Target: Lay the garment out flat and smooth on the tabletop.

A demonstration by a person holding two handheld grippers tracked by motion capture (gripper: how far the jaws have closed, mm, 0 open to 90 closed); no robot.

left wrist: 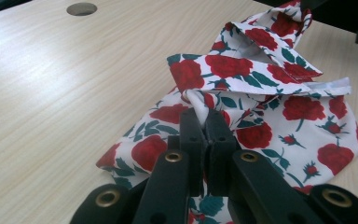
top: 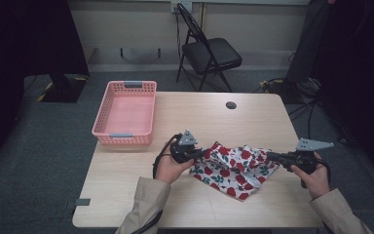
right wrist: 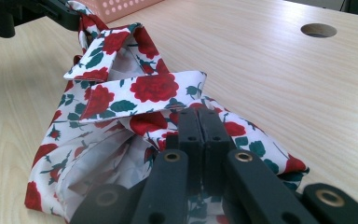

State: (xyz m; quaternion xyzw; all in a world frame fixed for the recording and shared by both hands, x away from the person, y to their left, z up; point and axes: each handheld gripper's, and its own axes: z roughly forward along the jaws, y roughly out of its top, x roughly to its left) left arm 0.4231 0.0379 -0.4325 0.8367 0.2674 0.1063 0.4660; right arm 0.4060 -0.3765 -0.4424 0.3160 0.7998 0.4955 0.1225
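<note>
While the rose-printed cloth [top: 233,170] is lying on the table [top: 253,122], the left gripper [top: 200,154] is pinching its one end. The right gripper [top: 271,156] is clamping the opposite end, near a pink basket [top: 125,113]

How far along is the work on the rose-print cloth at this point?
Done: both grippers have a hold, the left gripper and the right gripper each shut on an end of the rose-print cloth. In hand: the cloth is bunched on the table between them. Left, probably: folding it; the pink basket holds nothing yet.
</note>
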